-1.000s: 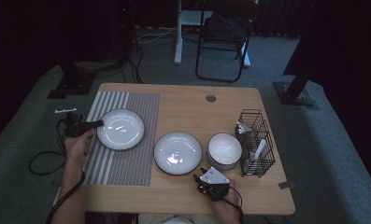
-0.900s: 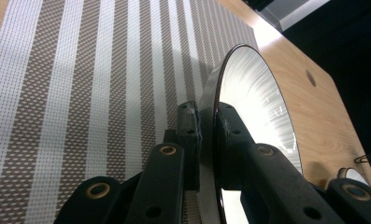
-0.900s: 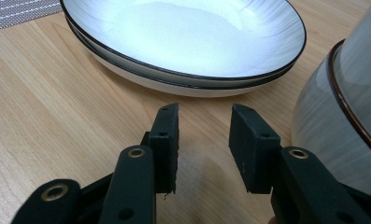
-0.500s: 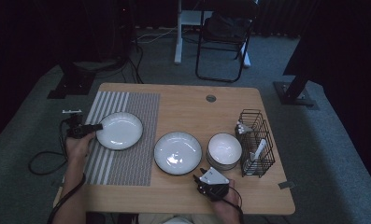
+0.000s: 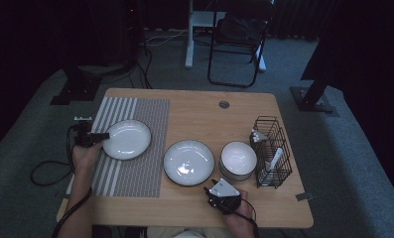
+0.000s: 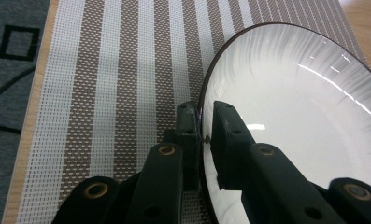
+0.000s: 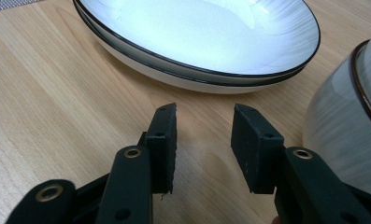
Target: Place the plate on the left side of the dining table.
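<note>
The left gripper [image 6: 203,122] is clamped on the near rim of a round white ceramic plate with a thin dark edge [image 6: 304,116], one jaw under the rim and one over it, and its jaws have just eased open a little with the rim between them. The plate spreads ahead and to the right of those jaws on a brown-and-white striped woven placemat [image 6: 122,70]. The right gripper [image 7: 204,135] rests released over bare light wooden table [image 7: 57,93], nothing between its parted, slightly widening jaws; stacked white dark-rimmed plates [image 7: 197,32] lie just ahead, a grey-sided bowl [image 7: 342,126] to their right.
</note>
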{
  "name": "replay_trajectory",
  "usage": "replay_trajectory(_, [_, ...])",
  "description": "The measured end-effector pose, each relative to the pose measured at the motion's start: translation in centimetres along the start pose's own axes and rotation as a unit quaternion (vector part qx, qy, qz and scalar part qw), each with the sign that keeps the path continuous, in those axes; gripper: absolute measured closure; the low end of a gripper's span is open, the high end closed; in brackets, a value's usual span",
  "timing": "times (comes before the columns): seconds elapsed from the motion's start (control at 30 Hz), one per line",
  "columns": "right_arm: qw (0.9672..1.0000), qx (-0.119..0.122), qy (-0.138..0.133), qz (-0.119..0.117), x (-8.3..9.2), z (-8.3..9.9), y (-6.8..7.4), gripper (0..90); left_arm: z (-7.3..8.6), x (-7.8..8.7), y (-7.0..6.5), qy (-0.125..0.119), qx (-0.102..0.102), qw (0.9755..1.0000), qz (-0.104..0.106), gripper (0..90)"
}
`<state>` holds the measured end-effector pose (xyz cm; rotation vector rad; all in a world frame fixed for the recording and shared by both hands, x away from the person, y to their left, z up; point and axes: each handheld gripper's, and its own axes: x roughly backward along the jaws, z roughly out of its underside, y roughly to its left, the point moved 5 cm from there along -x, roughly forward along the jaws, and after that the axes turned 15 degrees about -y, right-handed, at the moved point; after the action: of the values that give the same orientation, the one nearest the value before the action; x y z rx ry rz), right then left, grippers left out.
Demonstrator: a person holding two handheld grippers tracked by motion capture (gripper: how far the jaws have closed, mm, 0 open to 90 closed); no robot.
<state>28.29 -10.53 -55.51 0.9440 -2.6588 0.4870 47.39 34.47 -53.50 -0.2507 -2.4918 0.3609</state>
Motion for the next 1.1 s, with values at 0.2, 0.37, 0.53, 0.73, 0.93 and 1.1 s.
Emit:
replay_trajectory(0.2, [0.9999, 0.009, 0.009, -0.004, -0.1, 0.0, 0.2, 58.7, 0.2, 0.2, -0.5, -0.002, -0.032, 0.9994, -0.013, 77.4])
replay_trajectory(0.37, [0.9998, 0.008, 0.015, -0.012, -0.3, 0.1, 0.2, 57.9, 0.1, 0.7, -0.7, -0.018, -0.046, 0.9984, -0.026, 71.3])
replay_trajectory(0.53, [0.9996, -0.001, 0.016, -0.024, -0.3, 0.1, 0.1, 57.2, -0.2, 1.7, -0.9, -0.035, -0.061, 0.9965, -0.045, 67.4])
replay_trajectory(0.73, [0.9975, -0.015, 0.015, -0.067, -0.3, 0.1, 0.1, 55.6, -0.7, 3.4, -1.8, -0.068, -0.079, 0.9931, -0.054, 64.6])
replay_trajectory(0.93, [0.9951, -0.032, 0.017, -0.092, -0.3, 0.2, 0.0, 55.0, -1.5, 4.8, -2.9, -0.085, -0.087, 0.9915, -0.047, 63.1])
replay_trajectory(1.1, [0.9938, -0.044, 0.02, -0.1, -0.4, 0.2, -0.1, 53.4, -1.6, 5.4, -4.3, -0.091, -0.103, 0.99, -0.03, 61.3])
